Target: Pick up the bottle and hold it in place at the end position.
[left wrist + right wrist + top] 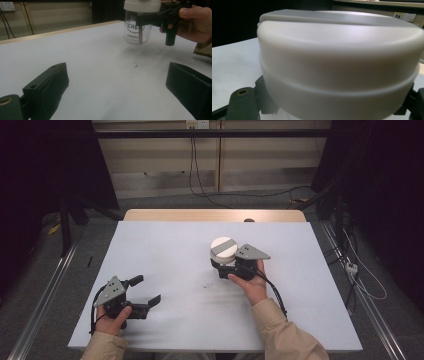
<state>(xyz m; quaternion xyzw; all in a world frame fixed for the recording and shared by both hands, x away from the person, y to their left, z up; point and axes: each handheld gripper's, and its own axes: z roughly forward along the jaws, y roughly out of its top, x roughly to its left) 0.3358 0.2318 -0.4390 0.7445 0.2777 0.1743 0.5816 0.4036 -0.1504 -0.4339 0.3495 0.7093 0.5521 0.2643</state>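
Right gripper [223, 265] jaws clamped on the glass jar [137, 32] just under its white lid [223, 247], jar held off the counter [165, 250]. Glass looks slick, rigid, breakable; neck grip seems safest. Left gripper [142, 292] jaws spread wide, holding nothing, near the counter's front-left.

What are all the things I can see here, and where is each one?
Jar: one, clear glass with dark lettering, held above the table right of centre, in the right hand-held gripper's jaws.
Lid: one, white with a grey band, on top of the jar.
Table: one, white top with a wooden far edge, in the middle.
Small dark mark: one, on the table near the jar.
Cables: several, dark, on the floor and wall behind.
Left hand-held gripper: one, black, jaws open, near left.
Right hand-held gripper: one, black, shut on the jar.
Hands: two, beige sleeves, near edge.
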